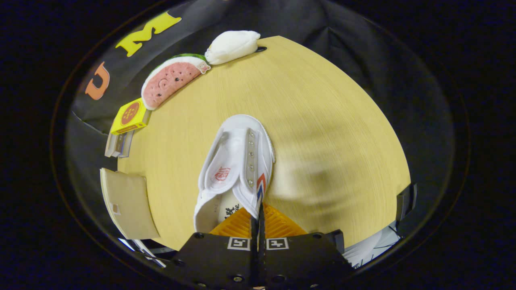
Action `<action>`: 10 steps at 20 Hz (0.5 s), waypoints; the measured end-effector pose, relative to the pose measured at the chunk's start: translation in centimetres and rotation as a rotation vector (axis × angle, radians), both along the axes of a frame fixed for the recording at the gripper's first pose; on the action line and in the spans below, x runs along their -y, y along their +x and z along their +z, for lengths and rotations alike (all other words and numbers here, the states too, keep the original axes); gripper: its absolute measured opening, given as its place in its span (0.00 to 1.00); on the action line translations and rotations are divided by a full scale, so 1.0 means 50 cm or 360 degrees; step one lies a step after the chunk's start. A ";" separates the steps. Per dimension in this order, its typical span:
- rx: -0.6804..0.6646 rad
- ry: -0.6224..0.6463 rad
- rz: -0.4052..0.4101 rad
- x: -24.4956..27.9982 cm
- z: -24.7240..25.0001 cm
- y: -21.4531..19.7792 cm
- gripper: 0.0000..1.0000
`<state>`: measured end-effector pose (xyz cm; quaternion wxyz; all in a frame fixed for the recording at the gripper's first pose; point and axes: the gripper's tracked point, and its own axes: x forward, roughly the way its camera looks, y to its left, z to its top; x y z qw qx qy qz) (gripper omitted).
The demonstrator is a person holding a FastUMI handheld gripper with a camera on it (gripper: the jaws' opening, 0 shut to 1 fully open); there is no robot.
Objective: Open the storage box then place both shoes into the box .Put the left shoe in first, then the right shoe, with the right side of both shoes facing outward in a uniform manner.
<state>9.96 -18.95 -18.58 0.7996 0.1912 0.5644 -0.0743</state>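
Note:
A white canvas shoe (236, 161) with a red and blue mark on its side points away from me over the wooden round table (322, 112). My gripper (259, 211) is shut on the shoe's side wall near the heel opening, the two fingers pressed together on the fabric. The shoe's tongue and a row of metal eyelets face up. A soft shadow lies on the table just right of the shoe. A beige box-like panel (129, 203) stands at the table's left edge, beside the fingers' left.
Along the far left rim of the table sit a yellow carton (130, 116) on stacked books, a watermelon-slice plush (171, 80) and a white plush (233, 46). A black piece (406, 200) stands at the table's right edge. White things (365, 249) lie below it.

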 end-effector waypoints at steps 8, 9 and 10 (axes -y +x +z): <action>0.0171 -0.0044 0.0081 -0.110 0.175 0.013 0.00; 0.0178 -0.0028 0.0078 -0.123 0.176 0.017 0.00; 0.0175 -0.0001 0.0067 -0.138 0.176 0.019 0.00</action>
